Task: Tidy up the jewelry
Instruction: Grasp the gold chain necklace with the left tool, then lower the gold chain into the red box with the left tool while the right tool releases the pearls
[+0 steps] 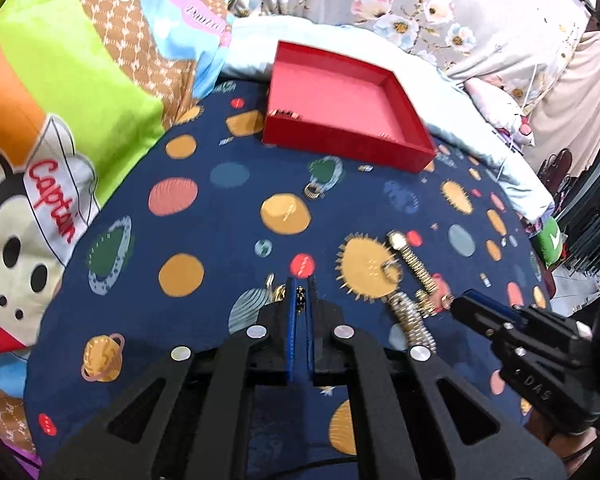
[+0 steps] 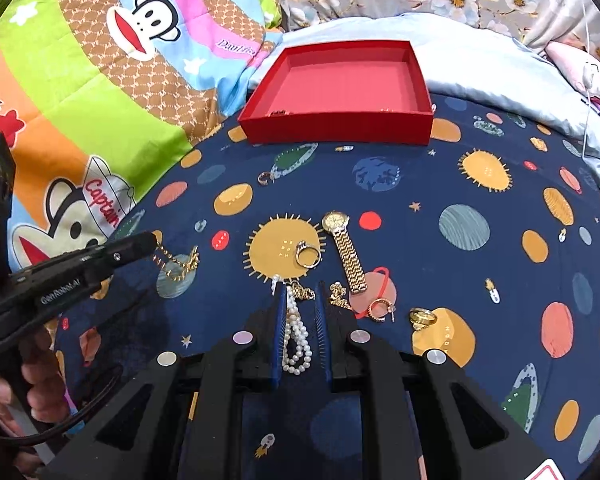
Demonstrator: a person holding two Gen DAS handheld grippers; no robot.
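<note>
My left gripper is shut on a thin gold chain. In the right wrist view the left gripper is held by a hand, and the chain droops from its tip to the cloth. My right gripper stands nearly closed just above the cloth and holds nothing. A pearl necklace lies under it and shows through the narrow gap. In the left wrist view the right gripper sits beside those pearls. The red box stands at the far side.
On the navy planet-print cloth lie a gold watch, a ring, a small chain, a hoop earring and another ring. One more ring lies near the box. Bright cartoon bedding rises on the left.
</note>
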